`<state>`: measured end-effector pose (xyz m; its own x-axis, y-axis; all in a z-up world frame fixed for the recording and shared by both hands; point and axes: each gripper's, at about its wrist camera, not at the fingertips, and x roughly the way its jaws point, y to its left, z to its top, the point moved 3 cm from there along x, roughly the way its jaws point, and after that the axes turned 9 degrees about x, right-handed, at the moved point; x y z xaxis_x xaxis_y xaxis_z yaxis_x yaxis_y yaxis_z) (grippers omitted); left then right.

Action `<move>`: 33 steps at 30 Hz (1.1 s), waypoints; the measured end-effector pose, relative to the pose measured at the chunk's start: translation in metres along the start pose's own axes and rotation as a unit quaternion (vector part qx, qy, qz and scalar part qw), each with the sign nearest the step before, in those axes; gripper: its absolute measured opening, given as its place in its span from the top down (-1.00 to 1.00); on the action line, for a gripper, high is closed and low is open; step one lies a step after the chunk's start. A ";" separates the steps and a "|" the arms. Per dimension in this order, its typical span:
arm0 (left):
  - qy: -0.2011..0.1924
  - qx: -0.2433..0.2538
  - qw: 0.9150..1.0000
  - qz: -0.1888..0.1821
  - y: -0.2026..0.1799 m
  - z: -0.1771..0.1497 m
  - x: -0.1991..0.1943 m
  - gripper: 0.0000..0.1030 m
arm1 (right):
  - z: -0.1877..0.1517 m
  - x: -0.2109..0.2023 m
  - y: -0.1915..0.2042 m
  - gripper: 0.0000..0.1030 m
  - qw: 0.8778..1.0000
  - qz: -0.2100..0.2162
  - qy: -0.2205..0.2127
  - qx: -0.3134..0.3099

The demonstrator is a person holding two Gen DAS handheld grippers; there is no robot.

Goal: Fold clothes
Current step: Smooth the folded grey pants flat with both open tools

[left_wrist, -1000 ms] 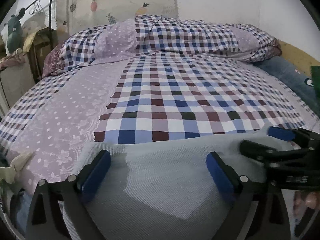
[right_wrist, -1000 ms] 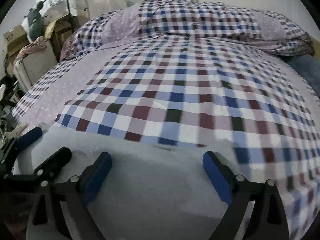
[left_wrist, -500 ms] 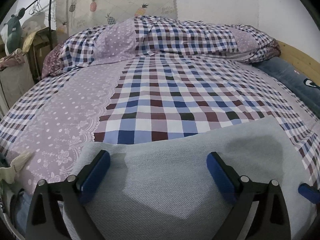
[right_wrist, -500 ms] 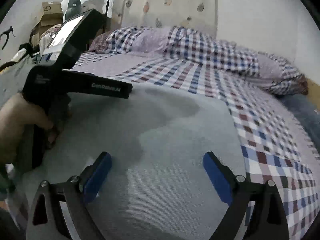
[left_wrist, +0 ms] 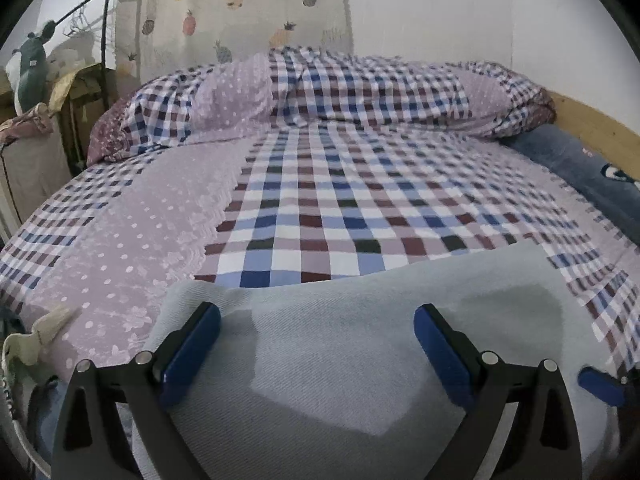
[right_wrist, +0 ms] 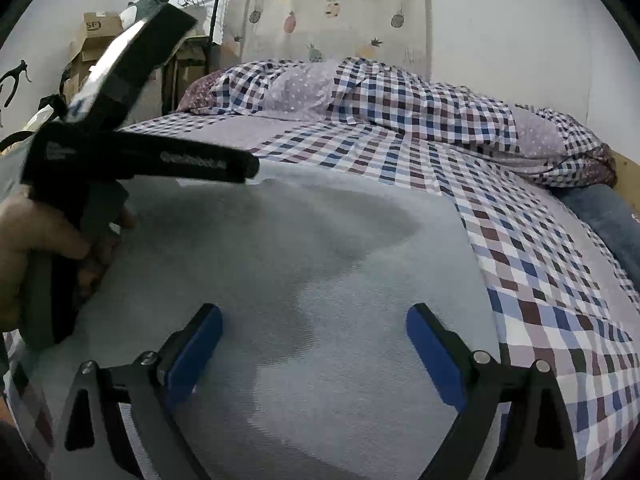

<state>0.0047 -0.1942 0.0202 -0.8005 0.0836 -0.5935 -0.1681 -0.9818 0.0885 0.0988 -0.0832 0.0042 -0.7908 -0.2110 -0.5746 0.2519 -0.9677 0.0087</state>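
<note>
A pale grey-blue garment (left_wrist: pixel 360 344) (right_wrist: pixel 312 280) lies flat on the near part of the checked bedspread (left_wrist: pixel 340 208). My left gripper (left_wrist: pixel 316 344) hovers open over its near edge, blue pads wide apart, nothing between them. My right gripper (right_wrist: pixel 314 344) is also open above the same cloth, empty. In the right wrist view, the left gripper's black body (right_wrist: pixel 132 152) and the hand (right_wrist: pixel 36 248) holding it show at the left. One blue fingertip of the right gripper (left_wrist: pixel 600 386) peeks in at the lower right of the left wrist view.
Checked pillows and a rolled duvet (left_wrist: pixel 360 96) lie at the head of the bed. A blue cushion (left_wrist: pixel 580 176) rests along the wooden bed frame (left_wrist: pixel 600 128) at right. A clothes rack and boxes (right_wrist: pixel 96 44) stand at left; a pineapple curtain (left_wrist: pixel 240 20) hangs behind.
The right gripper swung from beside the left one to the cloth's right side, now looking across it. The left gripper tilted up slightly. Both stayed open.
</note>
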 end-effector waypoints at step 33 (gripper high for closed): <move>0.116 -0.097 0.988 0.022 0.015 -0.149 -0.125 -1.00 | -0.003 -0.004 -0.006 -0.87 1.000 0.015 -0.014 0.006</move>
<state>0.1875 -0.2451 -0.0233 -0.6467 0.0212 -0.7625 -0.0052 -0.9997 -0.0234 0.1022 -0.0762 0.0039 -0.7988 -0.2439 -0.5500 0.2690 -0.9625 0.0361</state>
